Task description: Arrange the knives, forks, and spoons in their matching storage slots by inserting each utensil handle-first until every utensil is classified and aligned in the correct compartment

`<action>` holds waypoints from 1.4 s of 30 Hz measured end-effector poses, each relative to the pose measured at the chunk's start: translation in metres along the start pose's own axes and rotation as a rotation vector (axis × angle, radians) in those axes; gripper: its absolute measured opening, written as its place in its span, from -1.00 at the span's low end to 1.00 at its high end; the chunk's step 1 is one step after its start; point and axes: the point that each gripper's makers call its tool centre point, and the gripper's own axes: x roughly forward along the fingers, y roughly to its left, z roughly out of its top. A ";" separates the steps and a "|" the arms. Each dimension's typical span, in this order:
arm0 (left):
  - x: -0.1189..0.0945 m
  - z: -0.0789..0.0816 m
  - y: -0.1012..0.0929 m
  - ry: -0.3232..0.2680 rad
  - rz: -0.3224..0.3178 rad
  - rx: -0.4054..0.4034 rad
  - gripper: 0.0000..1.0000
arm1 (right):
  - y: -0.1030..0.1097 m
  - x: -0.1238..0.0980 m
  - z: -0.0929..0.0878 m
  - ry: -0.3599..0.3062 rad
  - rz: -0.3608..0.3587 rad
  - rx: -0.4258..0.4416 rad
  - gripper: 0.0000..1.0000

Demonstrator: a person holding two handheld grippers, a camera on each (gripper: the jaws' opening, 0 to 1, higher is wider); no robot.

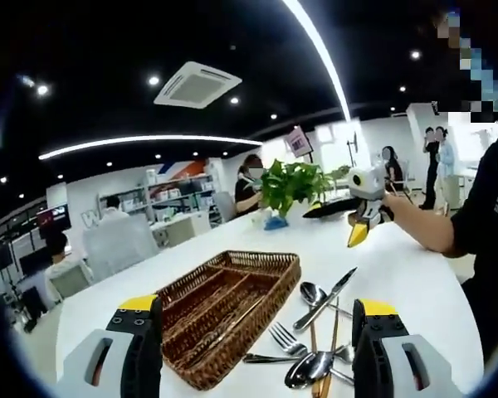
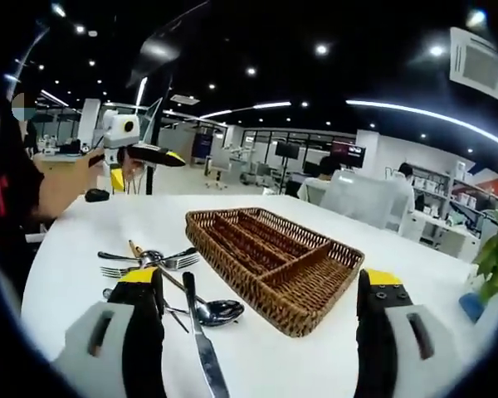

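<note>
A wicker cutlery tray (image 1: 224,361) with long compartments lies on the white table (image 1: 398,274), and its slots look bare. Right of it is a loose heap: a knife (image 1: 325,298), a fork (image 1: 289,338) and spoons (image 1: 311,292). My left gripper (image 1: 257,340) hovers open just before the tray and heap, holding nothing. In the right gripper view the tray (image 2: 249,282) sits ahead, with a knife (image 2: 201,340), a spoon (image 2: 217,311) and forks (image 2: 149,264) to its left. My right gripper (image 2: 261,336) is open and holds nothing. Each gripper appears raised in the other's view: right (image 1: 363,211), left (image 2: 133,151).
A potted plant (image 1: 292,184) and a flat black object (image 1: 332,207) stand at the table's far end. A small black item (image 2: 97,196) lies near the table edge. The person's arm (image 1: 423,220) reaches over the table. People sit at desks and shelves beyond.
</note>
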 end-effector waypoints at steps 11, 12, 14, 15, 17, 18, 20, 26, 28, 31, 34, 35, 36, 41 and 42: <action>0.048 -0.007 -0.039 -0.008 -0.161 0.074 0.99 | -0.006 -0.003 -0.001 -0.010 -0.009 0.008 0.98; 0.052 -0.005 -0.041 -0.001 -0.174 0.071 0.99 | -0.006 -0.003 -0.001 -0.010 -0.008 0.008 0.98; 0.059 -0.003 -0.045 0.006 -0.195 0.091 0.99 | -0.005 -0.003 0.000 -0.012 -0.004 0.004 0.98; 0.063 -0.004 -0.046 0.017 -0.200 0.095 0.99 | -0.005 -0.004 0.000 -0.013 -0.003 0.003 0.98; 0.070 -0.004 -0.049 0.032 -0.225 0.101 0.95 | -0.006 -0.004 0.001 -0.016 -0.005 0.002 0.98; 0.074 -0.002 -0.050 0.031 -0.237 0.104 0.95 | -0.006 -0.005 0.001 -0.017 -0.005 0.003 0.98; 0.079 0.000 -0.053 0.032 -0.257 0.102 0.94 | -0.007 -0.005 0.001 -0.018 -0.008 0.004 0.98; 0.096 0.001 -0.058 0.037 -0.296 0.141 0.87 | -0.011 -0.007 0.001 -0.023 -0.017 0.005 0.98; 0.101 -0.002 -0.059 0.045 -0.301 0.144 0.83 | -0.011 -0.006 0.001 -0.023 -0.018 0.006 0.98; 0.108 -0.006 -0.065 0.053 -0.325 0.133 0.76 | -0.011 -0.006 0.001 -0.020 -0.019 0.001 0.98; 0.117 -0.012 -0.065 0.062 -0.304 0.157 0.77 | -0.011 -0.006 0.001 -0.020 -0.017 -0.004 0.98; 0.120 -0.014 -0.065 0.065 -0.306 0.157 0.77 | -0.011 -0.006 0.001 -0.020 -0.018 -0.004 0.98; 0.122 -0.017 -0.066 0.073 -0.315 0.149 0.76 | -0.011 -0.006 0.001 -0.020 -0.018 -0.006 0.98; 0.135 -0.028 -0.075 0.104 -0.334 0.142 0.63 | -0.011 -0.004 0.000 -0.015 -0.016 -0.010 0.98; 0.136 -0.029 -0.075 0.107 -0.335 0.145 0.60 | -0.011 -0.004 -0.001 -0.014 -0.016 -0.011 0.98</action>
